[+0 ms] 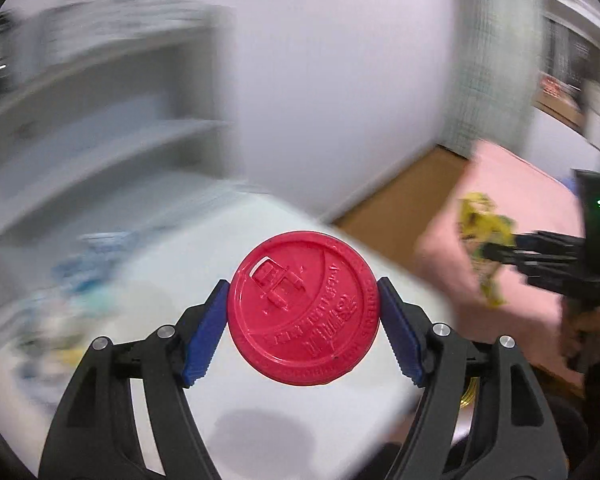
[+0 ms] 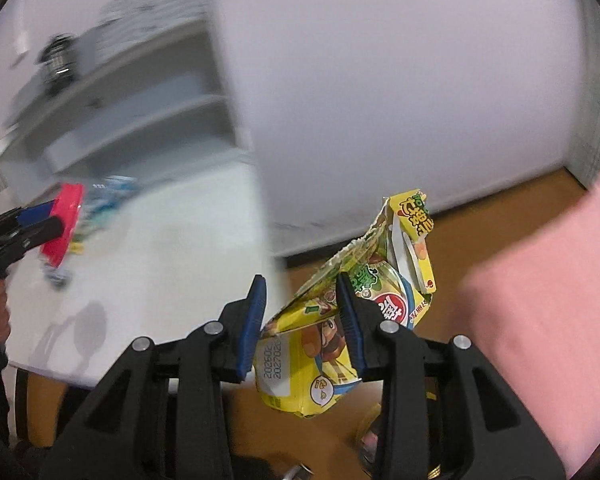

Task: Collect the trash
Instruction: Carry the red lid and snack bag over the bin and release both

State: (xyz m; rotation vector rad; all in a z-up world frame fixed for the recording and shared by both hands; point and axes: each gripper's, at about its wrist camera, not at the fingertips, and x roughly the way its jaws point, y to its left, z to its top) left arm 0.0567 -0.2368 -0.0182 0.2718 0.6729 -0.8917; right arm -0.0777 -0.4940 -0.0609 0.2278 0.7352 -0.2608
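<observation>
My left gripper (image 1: 303,316) is shut on a red plastic cup lid (image 1: 303,308) and holds it flat above the white table (image 1: 300,420). The lid also shows edge-on in the right wrist view (image 2: 64,224). My right gripper (image 2: 302,312) is shut on a crumpled yellow snack box (image 2: 364,292), held beyond the table's right edge, above the brown floor (image 2: 480,216). The box also shows in the left wrist view (image 1: 482,240), in front of a pink surface (image 1: 520,240). Both views are blurred by motion.
More wrappers, blue and white, lie blurred on the table's far left (image 1: 92,256). A grey shelf unit (image 2: 132,112) stands behind the table against a white wall (image 1: 340,80). A large pink surface (image 2: 548,320) fills the right side.
</observation>
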